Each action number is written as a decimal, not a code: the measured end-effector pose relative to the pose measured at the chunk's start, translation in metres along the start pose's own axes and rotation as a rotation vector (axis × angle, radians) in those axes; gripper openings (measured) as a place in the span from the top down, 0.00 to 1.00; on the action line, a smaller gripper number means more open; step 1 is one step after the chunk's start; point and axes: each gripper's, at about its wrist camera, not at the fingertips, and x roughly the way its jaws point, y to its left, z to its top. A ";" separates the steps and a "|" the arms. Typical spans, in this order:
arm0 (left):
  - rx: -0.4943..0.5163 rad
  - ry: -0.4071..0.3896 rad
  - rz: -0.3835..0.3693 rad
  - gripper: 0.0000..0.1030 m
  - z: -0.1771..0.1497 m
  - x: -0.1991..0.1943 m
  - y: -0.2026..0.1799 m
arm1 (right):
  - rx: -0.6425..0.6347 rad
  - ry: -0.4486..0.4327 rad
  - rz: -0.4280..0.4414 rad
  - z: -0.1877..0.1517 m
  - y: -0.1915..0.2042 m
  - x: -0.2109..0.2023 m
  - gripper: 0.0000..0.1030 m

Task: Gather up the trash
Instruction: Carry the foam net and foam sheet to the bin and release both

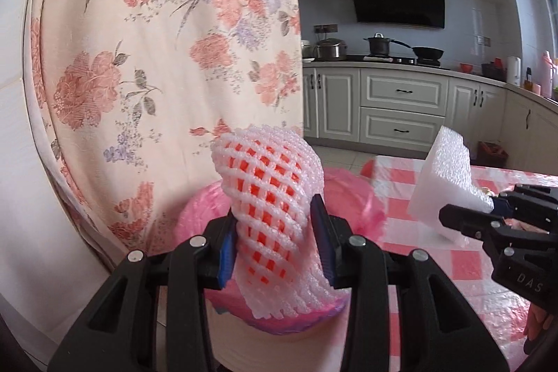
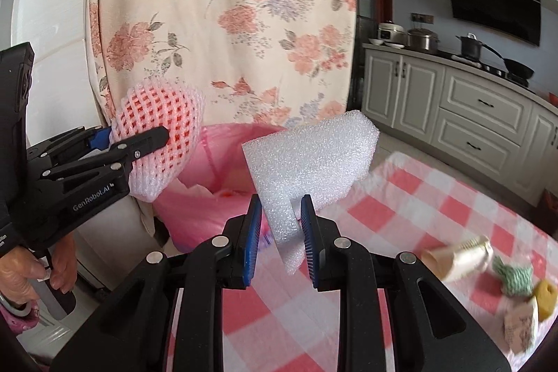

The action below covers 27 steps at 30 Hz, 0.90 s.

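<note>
Left gripper (image 1: 275, 239) clamping foam fruit net (image 1: 270, 197); right gripper (image 2: 280, 232) clamping white foam sheet (image 2: 310, 162); pink bin bag (image 2: 223, 183) just beyond both.

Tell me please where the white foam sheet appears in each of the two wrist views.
Left wrist view: the white foam sheet is at the right edge, held in the right tongs above the checked tablecloth.
Right wrist view: the sheet is at the centre, clamped between the blue pads.
Shared landmark: the pink-lined bin, beside the flowered cloth.
</note>
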 end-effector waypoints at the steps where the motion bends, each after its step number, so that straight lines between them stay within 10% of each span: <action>1: -0.005 0.000 0.006 0.63 0.001 0.002 0.004 | -0.009 -0.004 0.007 0.006 0.003 0.005 0.77; 16: -0.042 0.029 0.048 0.58 0.012 0.053 0.041 | -0.083 0.011 0.085 0.038 0.030 0.061 0.77; 19: -0.018 0.038 0.077 0.37 0.011 0.066 0.043 | -0.098 0.009 0.101 0.042 0.033 0.075 0.75; 24: -0.006 0.030 0.147 0.24 0.006 0.066 0.048 | -0.068 0.016 0.088 0.040 0.023 0.082 0.36; 27: -0.027 0.032 0.167 0.20 -0.002 0.059 0.051 | -0.035 0.004 0.077 0.034 0.013 0.072 0.34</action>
